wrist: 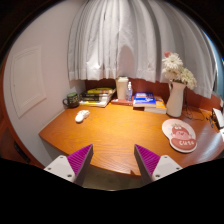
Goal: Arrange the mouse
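A white mouse [82,115] lies on the wooden table [120,135], toward its far left part, well beyond my fingers. My gripper [113,162] is open and empty, its purple pads [77,160] wide apart above the table's near edge. Nothing stands between the fingers.
Beyond the mouse lie stacked books [97,96] and a dark cup [71,99]. A white jar [123,88], blue books [145,100], a vase with flowers [177,90] and a round red mat [180,135] stand to the right. White curtains [120,40] hang behind.
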The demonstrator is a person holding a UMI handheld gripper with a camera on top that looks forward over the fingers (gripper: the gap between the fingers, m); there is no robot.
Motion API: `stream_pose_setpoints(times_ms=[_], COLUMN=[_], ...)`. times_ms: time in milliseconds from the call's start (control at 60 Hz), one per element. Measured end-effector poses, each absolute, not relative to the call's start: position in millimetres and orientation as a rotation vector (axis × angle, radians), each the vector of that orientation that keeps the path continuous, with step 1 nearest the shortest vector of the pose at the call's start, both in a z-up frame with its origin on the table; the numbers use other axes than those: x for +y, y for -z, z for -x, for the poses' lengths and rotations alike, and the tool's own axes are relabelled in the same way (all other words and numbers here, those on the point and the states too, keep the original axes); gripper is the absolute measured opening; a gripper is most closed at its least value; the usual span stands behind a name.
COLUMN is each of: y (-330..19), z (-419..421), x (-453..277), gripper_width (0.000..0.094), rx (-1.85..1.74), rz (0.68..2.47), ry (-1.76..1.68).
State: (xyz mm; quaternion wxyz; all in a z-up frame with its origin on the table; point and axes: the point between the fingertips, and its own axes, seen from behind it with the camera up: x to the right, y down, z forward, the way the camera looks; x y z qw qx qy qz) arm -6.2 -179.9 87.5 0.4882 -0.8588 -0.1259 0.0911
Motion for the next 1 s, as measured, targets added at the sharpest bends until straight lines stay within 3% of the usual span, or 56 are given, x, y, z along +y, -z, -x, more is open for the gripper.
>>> stream_pose_setpoints(times_ms=[150, 367, 717, 867, 933, 1000], y=[-45.0, -11.0, 16.8, 16.1, 17.2, 17.6], z=[88.1, 199.4, 264.7, 276.2, 270.8, 270.9], x=[-169.9, -117.0, 19.4, 51.4, 59.9, 59.7], gripper_width=[0.0837, 0.0848, 0.0821, 0.0725, 0.0554, 0.0526], rx=[-0.304, -0.322, -0.268, -0.249, -0.208, -0.179], rz=[2.159, 2.243, 2.304, 2.327, 2.335, 2.348], ry=[-0.231, -0.234, -0.102, -0.106, -0.087, -0.110])
